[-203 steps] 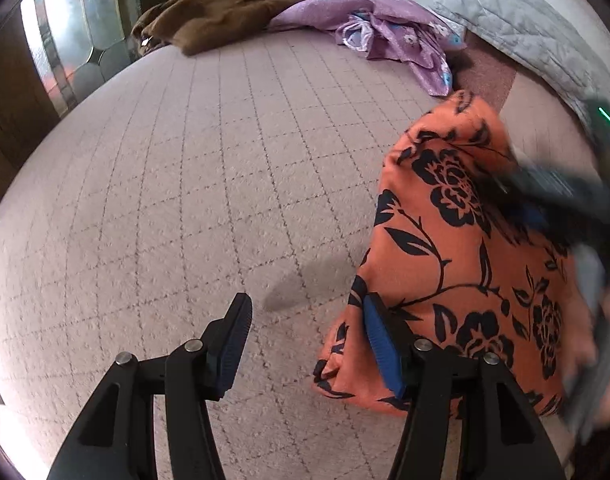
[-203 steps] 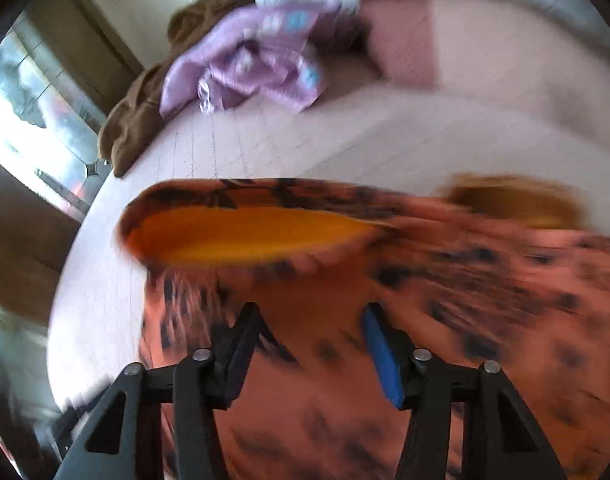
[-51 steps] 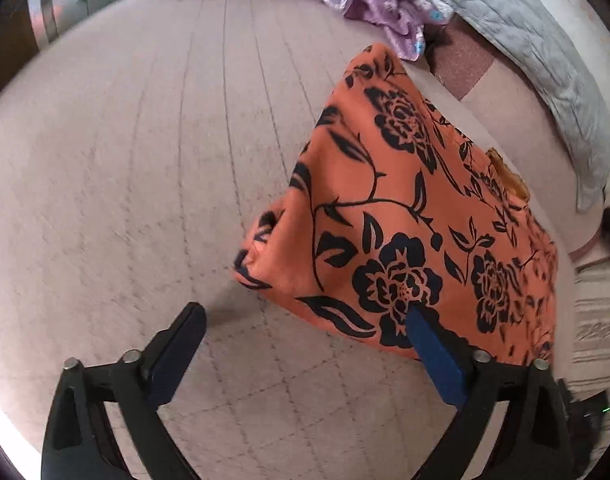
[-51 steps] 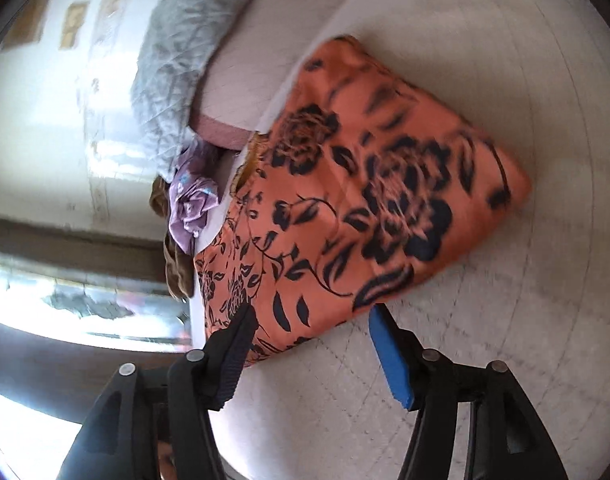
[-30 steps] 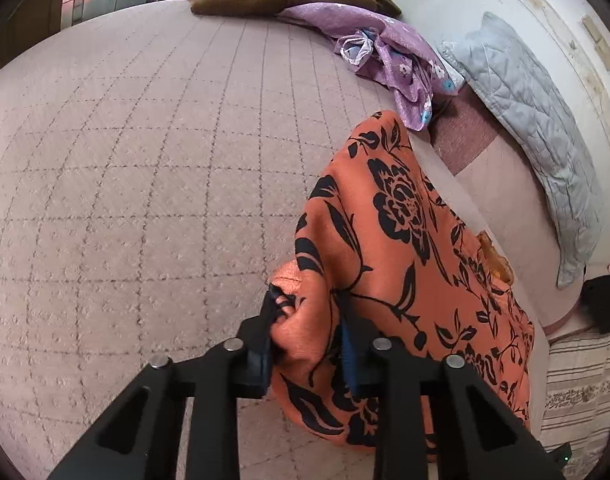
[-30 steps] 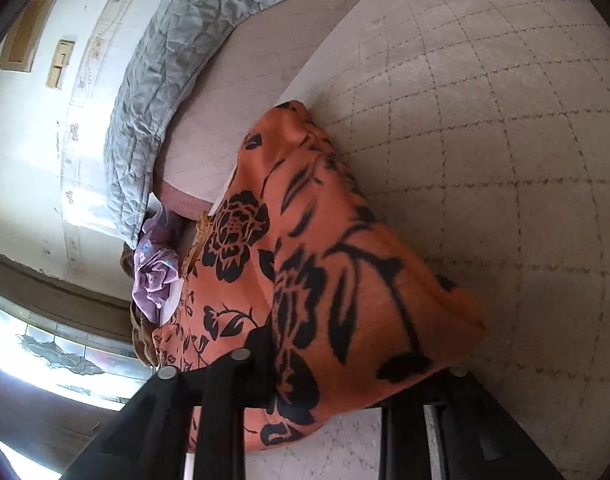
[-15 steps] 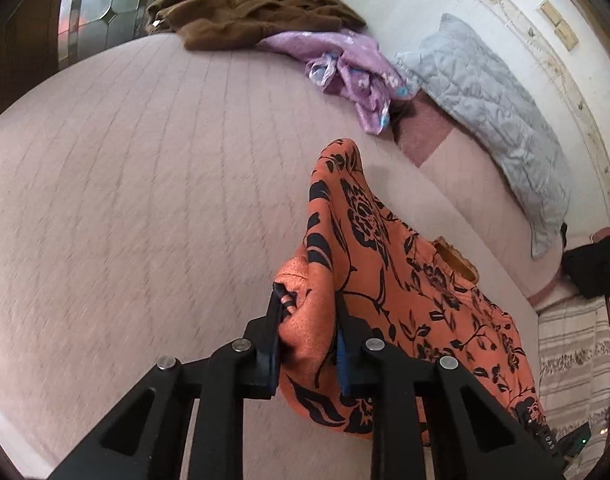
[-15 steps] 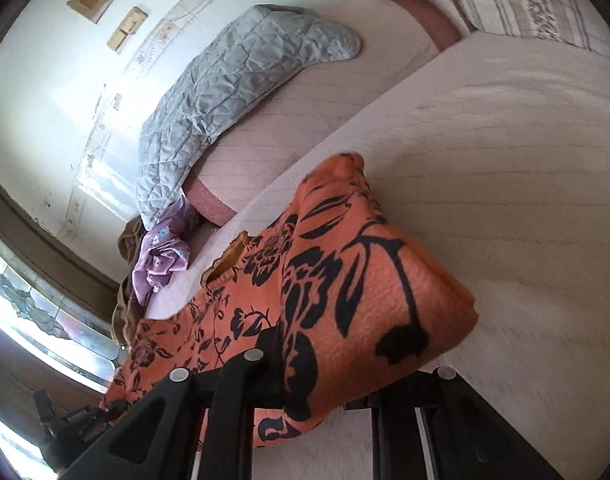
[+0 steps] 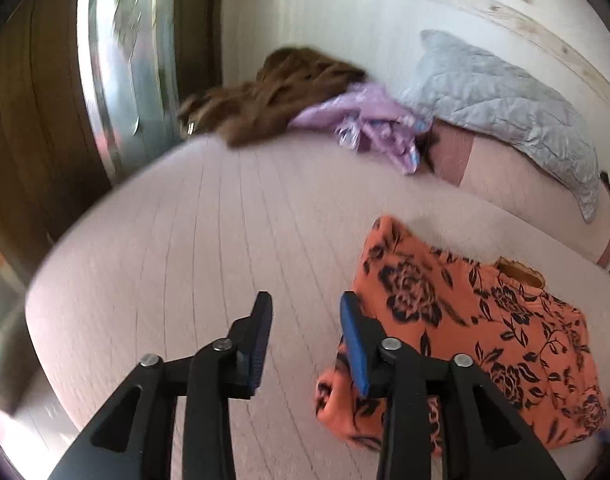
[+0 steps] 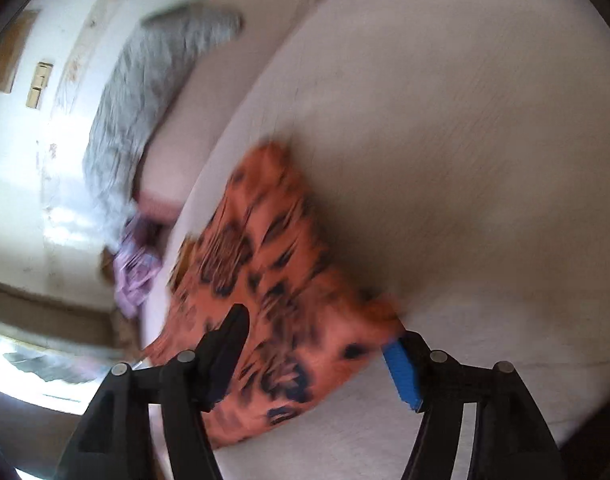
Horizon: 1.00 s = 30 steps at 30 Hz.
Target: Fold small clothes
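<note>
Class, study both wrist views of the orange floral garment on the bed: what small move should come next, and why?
Probably lift both grippers clear. The left gripper and right gripper have just been opening; the orange floral garment lies folded on the bed, gripped by neither, though it shows between the right fingers.

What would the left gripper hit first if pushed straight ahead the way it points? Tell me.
Most likely the bare pinkish bedspread. The left gripper is open with nothing between its fingers, and the orange floral garment lies just off to its right, so it would probably miss it, though depth is unclear.
</note>
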### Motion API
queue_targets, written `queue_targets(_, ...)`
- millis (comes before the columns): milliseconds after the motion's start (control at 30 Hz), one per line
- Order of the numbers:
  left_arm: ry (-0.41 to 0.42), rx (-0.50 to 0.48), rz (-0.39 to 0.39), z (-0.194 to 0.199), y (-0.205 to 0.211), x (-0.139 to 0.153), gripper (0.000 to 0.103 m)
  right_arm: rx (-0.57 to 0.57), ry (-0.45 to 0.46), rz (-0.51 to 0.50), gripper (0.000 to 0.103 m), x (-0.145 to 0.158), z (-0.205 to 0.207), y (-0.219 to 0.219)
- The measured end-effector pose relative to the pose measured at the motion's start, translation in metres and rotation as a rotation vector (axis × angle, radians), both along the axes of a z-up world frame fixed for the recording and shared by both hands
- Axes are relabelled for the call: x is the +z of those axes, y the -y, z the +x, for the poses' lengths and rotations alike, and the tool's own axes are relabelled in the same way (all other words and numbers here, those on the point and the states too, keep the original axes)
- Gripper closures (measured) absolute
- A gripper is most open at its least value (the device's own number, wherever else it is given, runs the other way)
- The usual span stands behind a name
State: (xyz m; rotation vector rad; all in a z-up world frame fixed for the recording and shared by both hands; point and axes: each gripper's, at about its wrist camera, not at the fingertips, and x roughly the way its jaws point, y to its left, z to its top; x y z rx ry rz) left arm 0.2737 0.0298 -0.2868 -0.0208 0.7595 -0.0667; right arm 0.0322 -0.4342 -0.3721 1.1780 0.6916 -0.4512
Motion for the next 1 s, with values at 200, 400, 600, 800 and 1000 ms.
queue_targets(200, -0.042, -0.078, 0.092, 0.01, 0.048, -0.031, 0.056, 0.071, 0.041, -0.289, 0.053, 0.06, 0.014, -0.015)
queue_targets(400, -0.113, -0.058, 0.094, 0.037, 0.062, -0.057, 0.056, 0.42, 0.027, -0.377, 0.064, 0.083, 0.133, -0.083)
queue_targets(600, -0.101, -0.042, 0.31, 0.046, 0.075, -0.09, 0.033, 0.537, -0.104, -0.317, 0.065, 0.028, 0.224, -0.117)
queue_targets(800, -0.04, -0.057, 0.264, 0.035, 0.064, -0.065, 0.034, 0.554, -0.101, -0.316, 0.068, 0.036, 0.224, -0.119)
queue_targets(1000, -0.088, -0.168, 0.375, 0.024, 0.088, -0.086, 0.033, 0.559, -0.066, -0.295, 0.067, 0.028, 0.171, -0.125)
